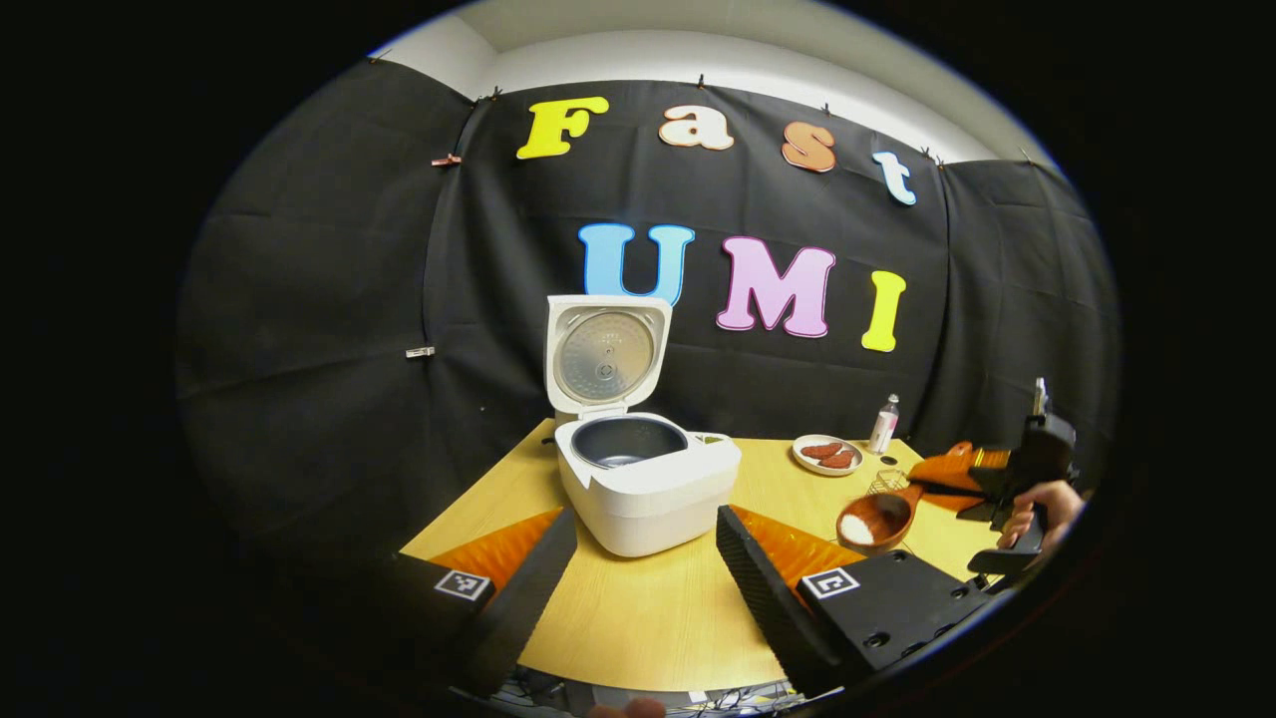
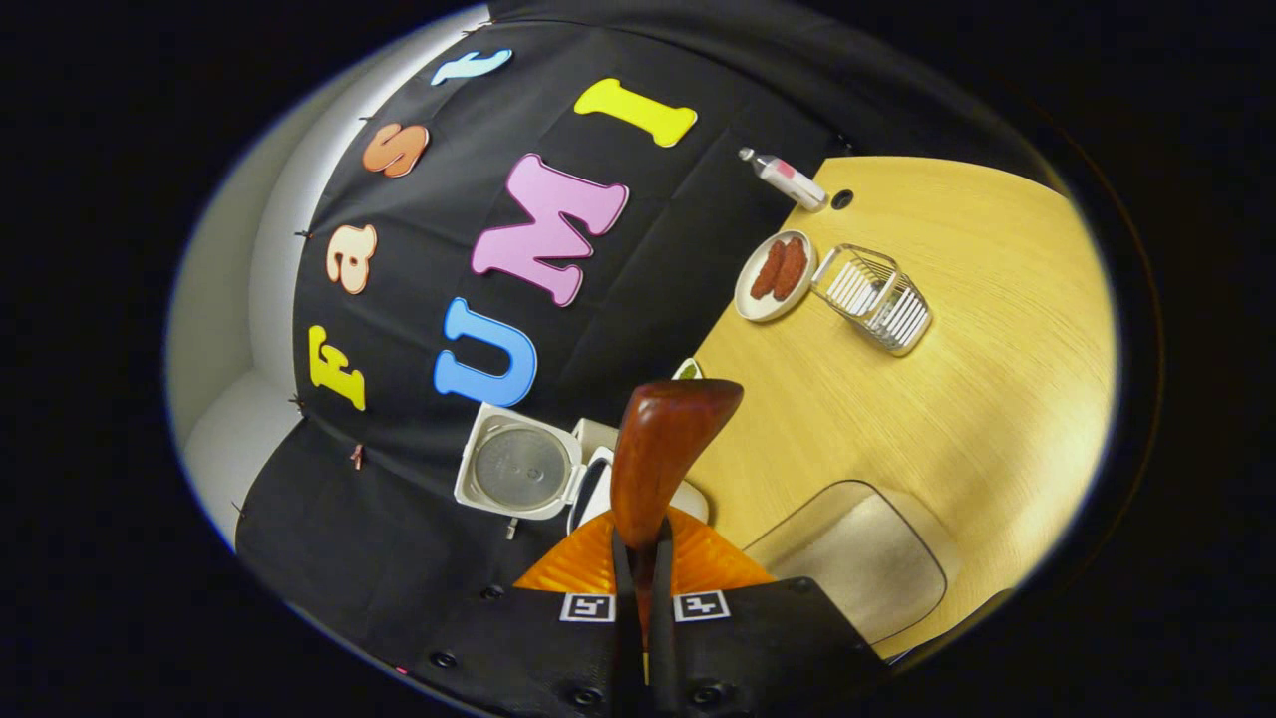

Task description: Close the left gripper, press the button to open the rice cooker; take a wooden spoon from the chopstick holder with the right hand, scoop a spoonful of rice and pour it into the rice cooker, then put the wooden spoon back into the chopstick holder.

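The white rice cooker [image 1: 646, 487] stands on the light wooden tabletop [image 1: 658, 608] with its lid [image 1: 605, 354] raised upright at the back, so the dark inner pot [image 1: 626, 440] is open to see. In the right gripper view the same cooker [image 2: 598, 479] lies behind the spoon, its lid [image 2: 518, 471] open toward the black cloth wall.

The brown wooden spoon [image 1: 882, 516] is held in the air to the right of the cooker, above the tabletop, and its bowl carries a small white heap of rice [image 1: 857, 529]. In the right gripper view the back of the spoon [image 2: 663, 449] rises from between the two fingers of the right tool [image 2: 638, 583], which are closed tightly on its handle. In the left gripper view this right tool [image 1: 987, 484] is seen with a hand [image 1: 1042, 509] gripping it.

The left tool [image 1: 643, 558] hovers in front of the cooker, its two fingers wide apart and holding nothing; the cooker appears between them, farther back.

Further out, a wire metal chopstick holder [image 2: 877, 294] stands on the tabletop just beside a small white plate [image 2: 773, 274] with two reddish-brown pieces of food. A small bottle with a pink label [image 2: 783, 179] stands near the wall behind them. A clear shallow container with pale contents [image 2: 857, 563] rests near the table edge in the right gripper view.
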A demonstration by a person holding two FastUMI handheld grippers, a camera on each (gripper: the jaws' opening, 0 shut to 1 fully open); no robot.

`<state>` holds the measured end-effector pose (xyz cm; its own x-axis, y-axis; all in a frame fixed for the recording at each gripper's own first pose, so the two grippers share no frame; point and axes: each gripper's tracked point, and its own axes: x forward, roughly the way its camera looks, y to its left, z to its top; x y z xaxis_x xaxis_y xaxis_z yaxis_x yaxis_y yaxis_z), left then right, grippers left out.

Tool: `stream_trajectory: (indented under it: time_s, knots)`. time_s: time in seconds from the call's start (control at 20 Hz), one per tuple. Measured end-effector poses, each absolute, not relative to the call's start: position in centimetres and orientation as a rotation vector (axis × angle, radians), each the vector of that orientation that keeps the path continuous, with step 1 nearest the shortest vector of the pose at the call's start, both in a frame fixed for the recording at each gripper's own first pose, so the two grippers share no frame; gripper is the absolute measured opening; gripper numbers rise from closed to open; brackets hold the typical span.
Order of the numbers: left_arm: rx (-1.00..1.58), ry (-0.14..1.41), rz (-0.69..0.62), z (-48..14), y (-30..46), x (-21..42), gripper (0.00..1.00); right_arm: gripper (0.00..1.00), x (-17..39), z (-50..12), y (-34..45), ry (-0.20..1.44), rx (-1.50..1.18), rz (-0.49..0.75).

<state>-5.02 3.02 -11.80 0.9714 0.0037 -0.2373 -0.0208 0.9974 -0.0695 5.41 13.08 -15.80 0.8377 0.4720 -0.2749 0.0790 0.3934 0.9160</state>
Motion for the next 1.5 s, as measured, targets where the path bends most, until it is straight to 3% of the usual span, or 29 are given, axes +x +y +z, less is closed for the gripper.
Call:
stream_trajectory:
  time_s: [0.7,1.5]
  knots:
    - [-0.098,0.248,0.039,-13.0,5.1,-2.8,0.98,0.06,19.3,-3.0,26.4,0.472,1.167,0.386]
    - [-0.138,0.307,0.118,-16.5,10.9,-1.8,0.98,0.06,30.4,-8.9,42.9,0.409,0.569,0.433]
